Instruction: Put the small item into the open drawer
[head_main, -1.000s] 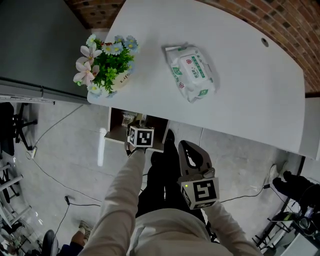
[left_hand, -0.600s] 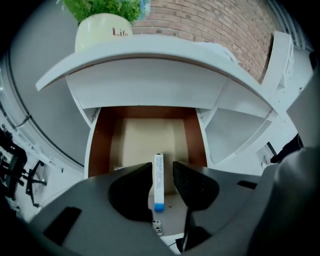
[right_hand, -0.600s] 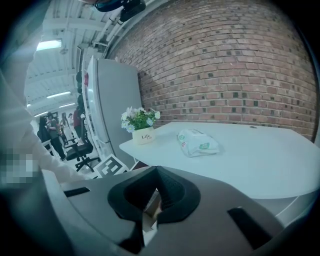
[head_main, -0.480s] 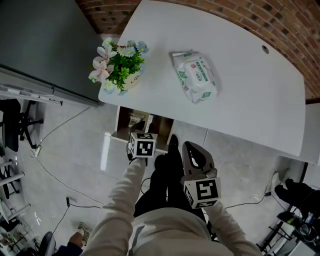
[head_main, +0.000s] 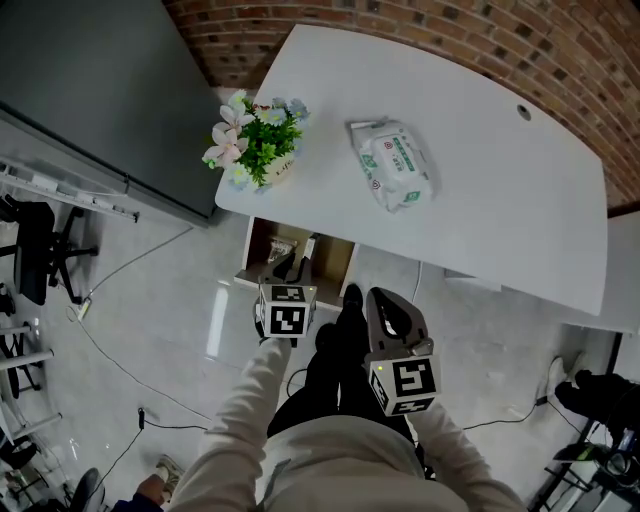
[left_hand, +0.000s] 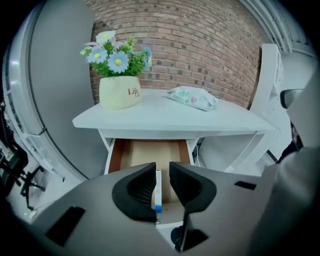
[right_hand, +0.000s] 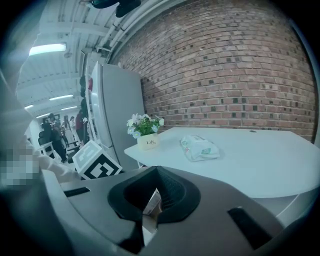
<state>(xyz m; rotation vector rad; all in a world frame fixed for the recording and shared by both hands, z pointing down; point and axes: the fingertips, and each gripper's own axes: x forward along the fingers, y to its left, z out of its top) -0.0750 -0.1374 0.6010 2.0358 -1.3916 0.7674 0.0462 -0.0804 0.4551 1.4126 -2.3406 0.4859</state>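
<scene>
1. The stick (left_hand: 157, 189), white with a blue end, lies on the floor of the open drawer (left_hand: 142, 152). It is near the front edge and runs from 12 to 6 o'clock in the left gripper view.
2. The left gripper (left_hand: 161, 172) hangs in front of and above the drawer. Its jaws have just been closing and stand partly apart, grasping nothing. The stick shows through the gap, and the pads do not touch it.
3. Only the head view shows a second small thing (head_main: 280, 245) in the drawer, at 9 o'clock of the stick. It is too small to name.
4. Only the right gripper view shows the right gripper (right_hand: 156, 192) with its jaws clenched on a thin pale slip (right_hand: 152, 201). In the head view this gripper sits at 4 o'clock of the left one, and its jaws look shut but the slip does not show.
5. The drawer hangs under a white table (head_main: 480, 200). In the head view the flowers (head_main: 258, 150) stand at 11 o'clock of the drawer, and a wipes pack (head_main: 393, 165) lies at 1 o'clock.
6. The left gripper view alone shows print on the flower pot. Both gripper views show the brick wall (right_hand: 225, 65) rising behind the table.
</scene>
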